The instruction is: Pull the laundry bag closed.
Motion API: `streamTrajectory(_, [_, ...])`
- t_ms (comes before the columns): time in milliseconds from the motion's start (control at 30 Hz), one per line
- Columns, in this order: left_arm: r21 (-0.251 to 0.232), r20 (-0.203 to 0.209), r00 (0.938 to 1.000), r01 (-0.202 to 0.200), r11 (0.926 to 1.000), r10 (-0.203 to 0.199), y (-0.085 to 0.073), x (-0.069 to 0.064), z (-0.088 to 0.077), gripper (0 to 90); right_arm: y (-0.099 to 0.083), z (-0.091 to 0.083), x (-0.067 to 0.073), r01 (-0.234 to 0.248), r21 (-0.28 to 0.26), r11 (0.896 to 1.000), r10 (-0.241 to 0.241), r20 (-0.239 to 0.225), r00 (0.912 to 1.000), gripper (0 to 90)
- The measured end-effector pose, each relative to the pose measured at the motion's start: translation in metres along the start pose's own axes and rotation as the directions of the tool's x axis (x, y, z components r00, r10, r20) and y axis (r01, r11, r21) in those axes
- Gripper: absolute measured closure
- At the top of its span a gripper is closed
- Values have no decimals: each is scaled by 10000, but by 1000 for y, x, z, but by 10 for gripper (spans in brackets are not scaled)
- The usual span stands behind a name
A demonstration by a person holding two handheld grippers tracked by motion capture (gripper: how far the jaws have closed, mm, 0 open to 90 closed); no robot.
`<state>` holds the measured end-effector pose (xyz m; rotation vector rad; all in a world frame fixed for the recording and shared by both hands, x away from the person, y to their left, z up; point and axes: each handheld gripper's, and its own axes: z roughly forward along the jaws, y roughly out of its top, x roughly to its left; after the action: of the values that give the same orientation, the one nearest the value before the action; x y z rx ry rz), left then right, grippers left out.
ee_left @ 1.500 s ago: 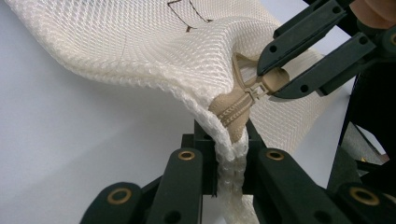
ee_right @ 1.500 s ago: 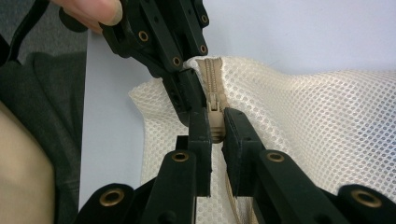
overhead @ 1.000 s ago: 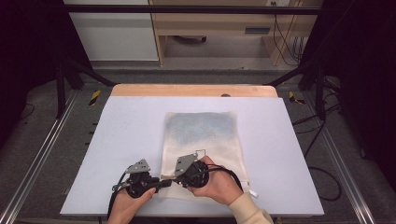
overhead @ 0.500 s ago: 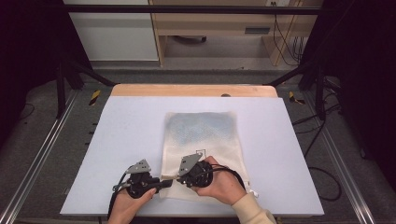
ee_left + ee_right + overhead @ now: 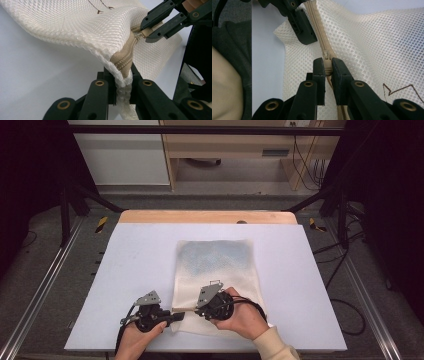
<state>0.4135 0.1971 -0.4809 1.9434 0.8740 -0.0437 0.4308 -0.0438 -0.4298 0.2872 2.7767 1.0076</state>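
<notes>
Cream mesh bag [image 5: 216,280] with a tan zipper [image 5: 322,42] lies flat on the pale blue table [image 5: 130,265], in the middle and close to the person's edge. Its near edge is lifted a little where the two tools hold it. The left gripper [image 5: 176,316] has its two black jaws squeezed tight on the corner of the bag, right at the end of the zipper, as the left gripper view shows [image 5: 123,82]. The right gripper [image 5: 192,308] sits just beside it, and its jaws are pinched shut on the small tan zipper pull [image 5: 327,67]. So both claws are narrow and both are holding something: one holds the bag's corner, the other holds the pull. The two grippers are very close together, almost touching, at the bottom left corner of the bag. It looks like the step now is getting ready to slide the zipper along the edge, with the pull sitting near the end of its track. I think the next move needs the left gripper to hold the corner firm and not let it follow, while the right gripper draws the pull straight along the zipper line. If the pull is tugged sideways, the soft mesh could bunch up and the pull could slip out of the jaws.
</notes>
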Motion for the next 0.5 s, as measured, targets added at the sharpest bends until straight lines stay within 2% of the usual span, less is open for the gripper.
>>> streamTrajectory(500, [78,110,9999,21,10000,-22,0,0,1,829,-8,-8,-2,-205,130,9997,204,97,9997,822])
